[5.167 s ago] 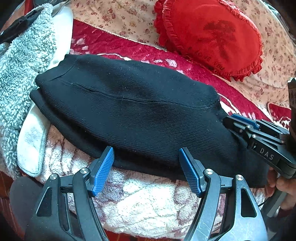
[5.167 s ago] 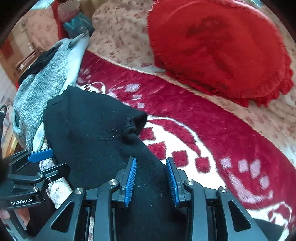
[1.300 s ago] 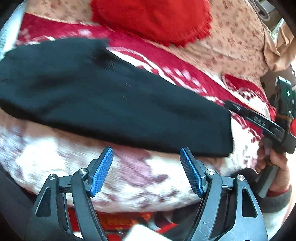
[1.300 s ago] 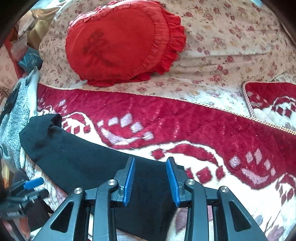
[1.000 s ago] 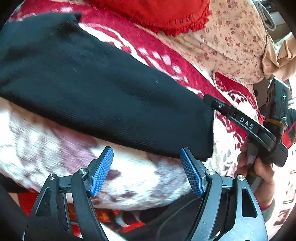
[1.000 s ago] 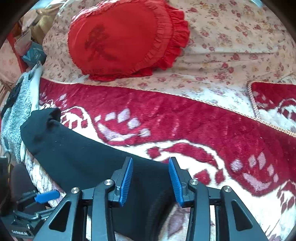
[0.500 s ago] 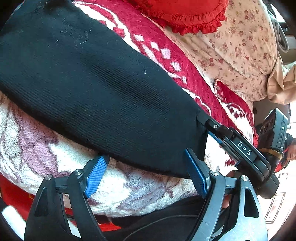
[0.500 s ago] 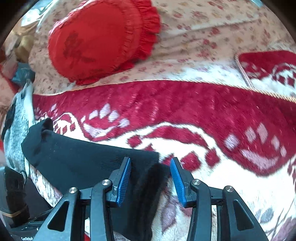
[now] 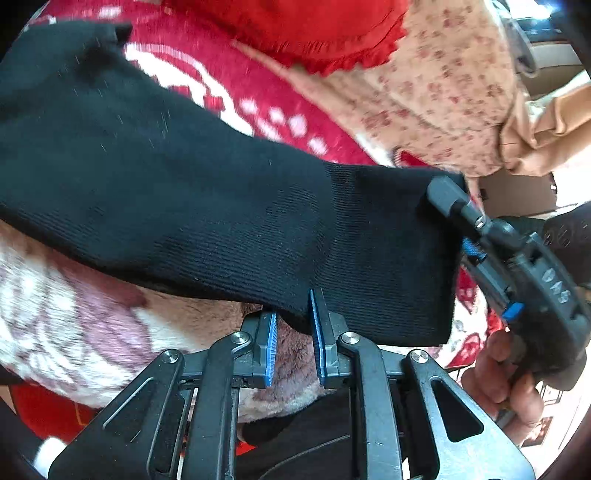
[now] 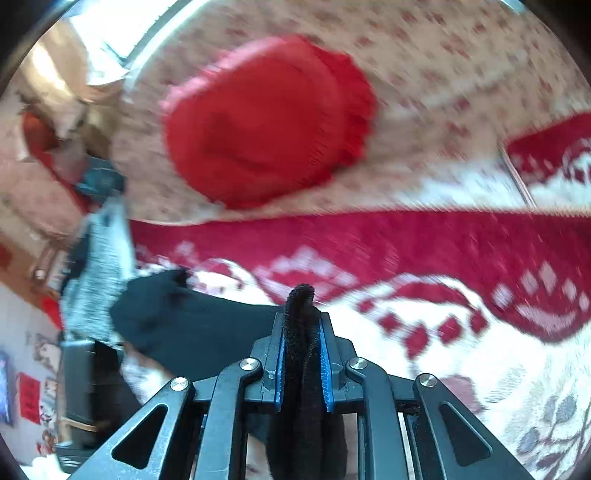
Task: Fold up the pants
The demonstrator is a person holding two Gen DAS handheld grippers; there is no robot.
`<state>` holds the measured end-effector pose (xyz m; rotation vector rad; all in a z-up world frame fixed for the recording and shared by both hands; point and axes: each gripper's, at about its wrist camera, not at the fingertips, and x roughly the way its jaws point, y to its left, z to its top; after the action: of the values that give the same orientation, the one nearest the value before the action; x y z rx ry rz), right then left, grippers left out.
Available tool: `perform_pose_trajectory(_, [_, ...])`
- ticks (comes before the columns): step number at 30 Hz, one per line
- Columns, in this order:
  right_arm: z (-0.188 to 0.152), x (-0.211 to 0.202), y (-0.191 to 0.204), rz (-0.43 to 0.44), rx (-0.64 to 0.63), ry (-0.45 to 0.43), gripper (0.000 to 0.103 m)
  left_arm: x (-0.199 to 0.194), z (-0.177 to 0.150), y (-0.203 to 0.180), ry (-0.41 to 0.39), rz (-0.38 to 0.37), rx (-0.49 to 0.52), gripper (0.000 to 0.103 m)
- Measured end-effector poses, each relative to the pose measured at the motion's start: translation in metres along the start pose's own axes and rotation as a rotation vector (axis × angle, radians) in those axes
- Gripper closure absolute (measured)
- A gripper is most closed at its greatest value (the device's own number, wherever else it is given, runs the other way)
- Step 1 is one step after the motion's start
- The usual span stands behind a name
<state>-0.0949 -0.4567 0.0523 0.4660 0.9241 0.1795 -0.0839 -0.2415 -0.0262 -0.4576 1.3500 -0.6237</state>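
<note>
The black pants (image 9: pixel 207 192) lie lengthwise along the red-and-white blanket (image 9: pixel 74 332) — already narrowed into one long strip. The left gripper (image 9: pixel 291 343) is closing on their near hem; the right gripper (image 10: pixel 302 365) is closing on the bunched end corner — the crosswise fold is not yet made.

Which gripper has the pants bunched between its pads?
The right gripper: black pants are pinched in a thick wad between its blue pads as its jaws close. The closing left gripper catches only the hem's lower edge.

Red cushion (image 9: pixel 295 29) cut off at top edge, right-wrist view motion-blurred
</note>
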Motion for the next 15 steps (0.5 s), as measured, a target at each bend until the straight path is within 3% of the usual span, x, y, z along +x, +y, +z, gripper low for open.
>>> perform_pose_trajectory(5, [0.012,0.0,0.07,0.093,-0.097,-0.04,0.088,-0.053,0.008,0.024,-0.054,0.007,0.042,0.088])
perform_pose_trajectory(8, [0.021,0.026,0.113,0.161,-0.134,-0.035,0.088,-0.091,0.012,0.056,-0.154,0.074,0.032,0.088])
perform_pose_trajectory(10, [0.025,0.051,0.137,0.196,-0.156,-0.013,0.088,-0.11,0.014,0.081,-0.208,0.151,0.017,0.082])
perform_pose_trajectory(12, [0.026,0.084,0.164,0.232,-0.178,0.036,0.088,-0.123,0.019,0.108,-0.227,0.179,-0.031,0.066])
perform_pose_trajectory(15, [0.023,0.146,0.187,0.36,-0.107,0.161,0.085,-0.135,0.028,0.14,-0.268,0.208,-0.098,0.062])
